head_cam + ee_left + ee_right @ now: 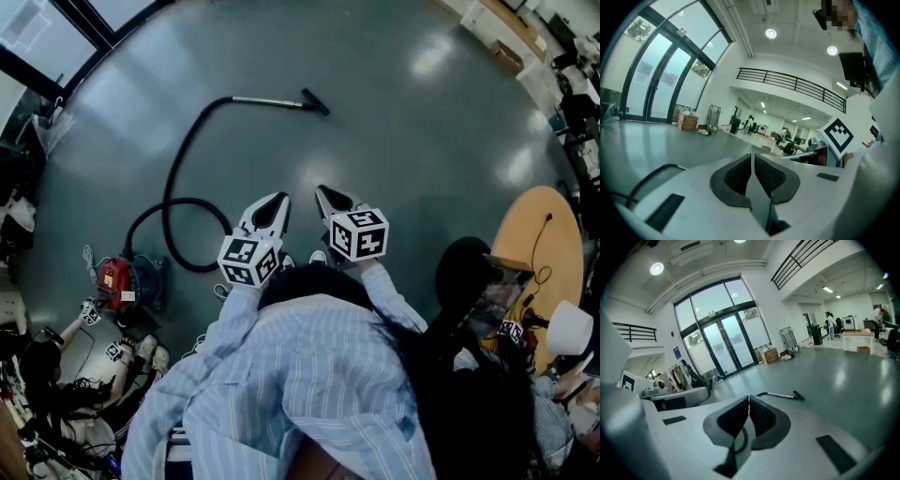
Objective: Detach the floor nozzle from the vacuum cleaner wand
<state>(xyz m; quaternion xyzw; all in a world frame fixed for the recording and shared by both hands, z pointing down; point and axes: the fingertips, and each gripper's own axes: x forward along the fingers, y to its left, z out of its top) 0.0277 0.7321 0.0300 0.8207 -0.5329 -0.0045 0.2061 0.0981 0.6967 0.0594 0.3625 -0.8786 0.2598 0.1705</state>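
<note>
**Both grippers closed on nothing, the vacuum well out ahead on the floor**

The person in the striped shirt (309,375) holds both tools out in front, side by side. The left gripper (277,201) has its jaws pressed together with nothing between them. The right gripper (324,193) is the same, pads meeting, empty.

The floor nozzle (316,102) lies on the grey floor (422,169) well beyond both tips, touched by neither. It sits at the far end of the metal wand (267,99), which lies flat. From here the nozzle is only a small dark wedge, and I can't make out the joint where it meets the wand.

A black hose (183,155) curves back from the wand and loops toward the red vacuum body (114,281) at the left. The near end of that loop passes close by the left gripper's marker cube (249,260) and is partly lost in shadow. The vacuum body itself is half buried among dark clutter. At the right, a round wooden table (539,239) is cut off by the picture's edge and by a dark chair (464,272).
</note>
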